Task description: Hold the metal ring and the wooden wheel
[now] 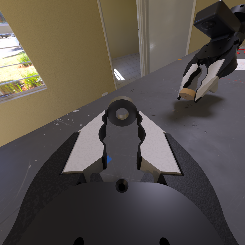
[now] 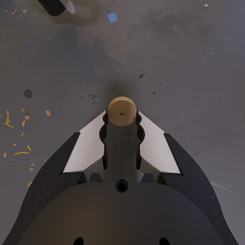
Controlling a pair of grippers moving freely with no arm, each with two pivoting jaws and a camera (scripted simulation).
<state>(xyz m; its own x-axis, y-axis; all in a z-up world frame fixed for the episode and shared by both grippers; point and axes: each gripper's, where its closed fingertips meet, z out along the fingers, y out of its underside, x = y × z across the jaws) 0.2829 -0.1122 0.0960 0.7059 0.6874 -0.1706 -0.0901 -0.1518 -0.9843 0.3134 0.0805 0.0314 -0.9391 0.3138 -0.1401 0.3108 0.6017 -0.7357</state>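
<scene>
My left gripper (image 1: pixel 122 112) is above the grey table (image 1: pixel 198 145), whose far edge runs from 9 o'clock up to 2 o'clock, just past the fingertips; beyond it are a yellow wall (image 1: pixel 59 66), a window (image 1: pixel 15 59) at 10 o'clock and a doorway (image 1: pixel 126 59) at 12. Bare tabletop lies open toward 3 o'clock. The jaws are part-spread and pinch the metal ring (image 1: pixel 122 112) by its rim at the tips, hole facing me, clear of the table. At 2 o'clock I see my right gripper (image 1: pixel 186 96), well apart from the left.

In the right wrist view, scratched tabletop fills everything, no edge visible, room all round; a blue scrap (image 2: pixel 112 17) at 12 o'clock. The jaws, part-spread, clamp the wooden wheel (image 2: pixel 122 112) at the tips, flat face toward me, lifted off the surface.
</scene>
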